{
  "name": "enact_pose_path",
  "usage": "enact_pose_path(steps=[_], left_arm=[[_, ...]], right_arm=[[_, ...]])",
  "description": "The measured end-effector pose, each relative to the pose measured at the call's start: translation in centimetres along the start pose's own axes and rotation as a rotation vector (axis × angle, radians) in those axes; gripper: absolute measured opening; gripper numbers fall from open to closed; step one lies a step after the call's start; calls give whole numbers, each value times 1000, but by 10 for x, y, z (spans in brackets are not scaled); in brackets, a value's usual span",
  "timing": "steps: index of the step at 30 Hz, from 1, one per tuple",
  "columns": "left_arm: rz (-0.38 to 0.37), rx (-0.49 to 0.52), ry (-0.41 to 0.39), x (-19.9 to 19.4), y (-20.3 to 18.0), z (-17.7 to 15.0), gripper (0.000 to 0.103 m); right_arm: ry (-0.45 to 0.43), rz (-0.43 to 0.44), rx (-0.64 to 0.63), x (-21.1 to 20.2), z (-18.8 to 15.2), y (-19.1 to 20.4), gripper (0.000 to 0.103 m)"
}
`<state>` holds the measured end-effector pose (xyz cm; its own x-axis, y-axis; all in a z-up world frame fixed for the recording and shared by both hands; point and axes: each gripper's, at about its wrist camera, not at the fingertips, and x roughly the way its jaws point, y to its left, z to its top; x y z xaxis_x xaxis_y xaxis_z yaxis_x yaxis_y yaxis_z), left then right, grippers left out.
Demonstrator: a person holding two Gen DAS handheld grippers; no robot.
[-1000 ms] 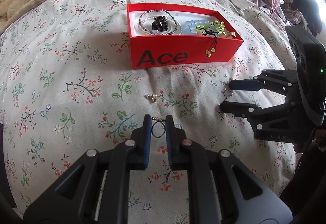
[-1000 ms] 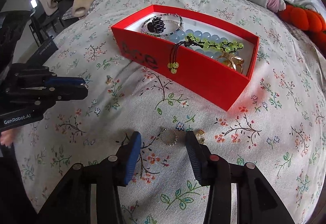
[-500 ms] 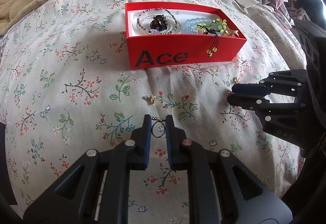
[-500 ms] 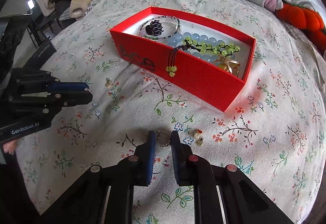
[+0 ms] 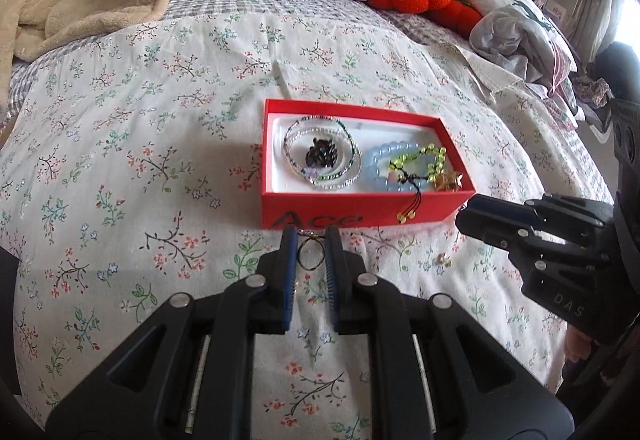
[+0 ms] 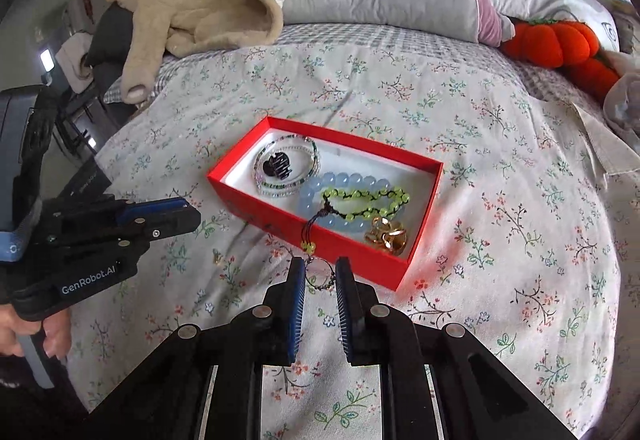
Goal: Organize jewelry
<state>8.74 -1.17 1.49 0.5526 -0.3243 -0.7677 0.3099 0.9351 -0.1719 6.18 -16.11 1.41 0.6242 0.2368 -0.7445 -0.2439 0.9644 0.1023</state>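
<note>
Left wrist view: your left tool (image 5: 311, 240) is clamped on a dark ring (image 5: 311, 254), right at the red box (image 5: 360, 216) near wall; open bedspread (image 5: 120, 200) left. Right wrist view: your right tool (image 6: 320, 272), jaws just closed, pinches a beaded ring (image 6: 320, 274) by the box's near edge.

matt red cardboard box (image 5: 360, 214) on soft floral cotton bedspread (image 5: 120, 160), holding glossy glass-like beads (image 6: 340, 184)

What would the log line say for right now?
left gripper: shut on dark hoop earring | right gripper: shut on silver hoop earring | red box: bracelets inside | loose: small earring on bedspread
</note>
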Motion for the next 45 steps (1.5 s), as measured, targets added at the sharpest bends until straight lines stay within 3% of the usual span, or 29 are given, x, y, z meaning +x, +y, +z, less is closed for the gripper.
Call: enact_pose_path(steps=[12,19,25,32,35,37,38,45], left_arm=[[76,-16,-41,31,-8,23,15],[92,-32,-51,35,-8,29,16],[116,-47,-56,22,-5,30,34],[160,-119,-14,10,10,27,67],[165,-152,28,8,17,21,76],[171,-161,45,8,19,16,77],[178,-159,55,8,19,13,77],[213,-99,89,11,24,-10,79]], right_arm=[[-29,-53,108,7,16,-26,16],[-32,-42,138,11,22,-35,16],[-30,-40,120,16,29,-30,16],[-40,-10,142,13,36,-30,18],[-40,-12,145,5,34,-33,29],[-51,-16,148,-2,29,-36,66],[-66,-24,147,-7,27,-38,70],[-24,-64,182,-21,4,-57,70]])
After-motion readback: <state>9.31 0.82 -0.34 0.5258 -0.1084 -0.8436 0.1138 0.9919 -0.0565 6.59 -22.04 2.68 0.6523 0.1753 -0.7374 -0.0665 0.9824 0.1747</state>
